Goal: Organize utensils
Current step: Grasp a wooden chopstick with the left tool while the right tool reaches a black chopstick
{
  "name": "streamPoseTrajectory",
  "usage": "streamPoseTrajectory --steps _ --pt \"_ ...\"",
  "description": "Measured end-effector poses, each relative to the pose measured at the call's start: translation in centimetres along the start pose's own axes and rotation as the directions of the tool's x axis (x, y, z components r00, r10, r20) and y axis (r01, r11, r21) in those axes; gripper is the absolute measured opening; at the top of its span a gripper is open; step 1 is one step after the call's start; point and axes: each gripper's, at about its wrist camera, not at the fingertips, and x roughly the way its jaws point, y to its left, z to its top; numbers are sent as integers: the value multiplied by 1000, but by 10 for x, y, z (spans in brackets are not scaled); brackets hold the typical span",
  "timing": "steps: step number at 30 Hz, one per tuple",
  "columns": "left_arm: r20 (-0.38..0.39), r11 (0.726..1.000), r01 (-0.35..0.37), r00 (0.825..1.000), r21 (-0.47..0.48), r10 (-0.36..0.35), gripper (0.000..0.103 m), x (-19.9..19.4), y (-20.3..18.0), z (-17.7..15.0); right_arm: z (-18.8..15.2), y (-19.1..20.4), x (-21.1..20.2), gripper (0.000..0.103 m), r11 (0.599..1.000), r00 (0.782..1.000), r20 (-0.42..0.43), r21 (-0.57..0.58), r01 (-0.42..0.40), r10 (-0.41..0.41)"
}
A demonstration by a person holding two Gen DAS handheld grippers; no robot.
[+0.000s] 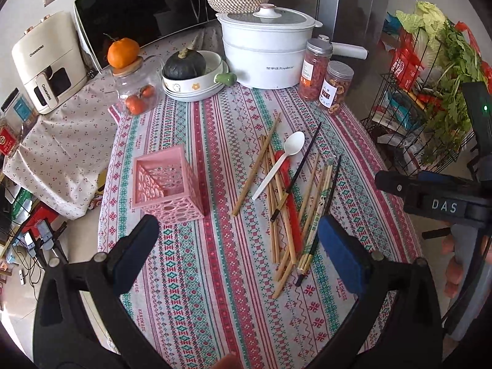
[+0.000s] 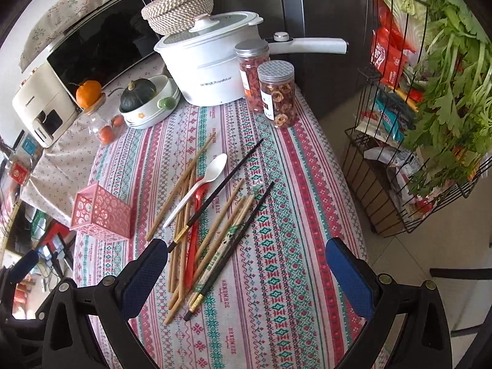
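Note:
A pink perforated holder (image 1: 167,184) (image 2: 101,212) stands on the patterned tablecloth (image 1: 215,276). To its right lies a loose pile of several wooden chopsticks (image 1: 278,215) (image 2: 181,236), two black chopsticks (image 1: 303,160) (image 2: 227,181), a white plastic spoon (image 1: 281,161) (image 2: 200,184) and a red spoon (image 1: 292,215) (image 2: 192,246). My left gripper (image 1: 240,240) is open and empty above the cloth, between the holder and the pile. My right gripper (image 2: 246,261) is open and empty, hovering over the near end of the pile; its body shows in the left wrist view (image 1: 442,206).
At the back stand a white electric pot (image 1: 264,52) (image 2: 209,64), two jars of dried fruit (image 1: 326,83) (image 2: 270,83), a bowl with a dark squash (image 1: 187,70), a glass jar with oranges (image 1: 135,86) and a microwave (image 1: 138,9). A wire rack of vegetables (image 2: 430,117) stands right of the table.

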Motion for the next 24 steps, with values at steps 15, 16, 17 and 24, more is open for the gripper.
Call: streamPoseTrajectory --steps 15,16,17,24 --pt "-247 989 150 958 5 -144 32 173 -43 101 23 -69 104 71 981 975 -191 176 -83 117" --pt "-252 989 149 958 20 -139 27 180 -47 103 24 -74 107 70 976 973 -192 196 -93 131" --pt "-256 989 143 958 35 -129 25 188 -53 107 25 -78 109 69 970 970 -192 219 -105 149" --pt "-268 994 70 962 78 -47 16 223 -66 115 27 -91 121 66 952 964 -194 278 -125 183"
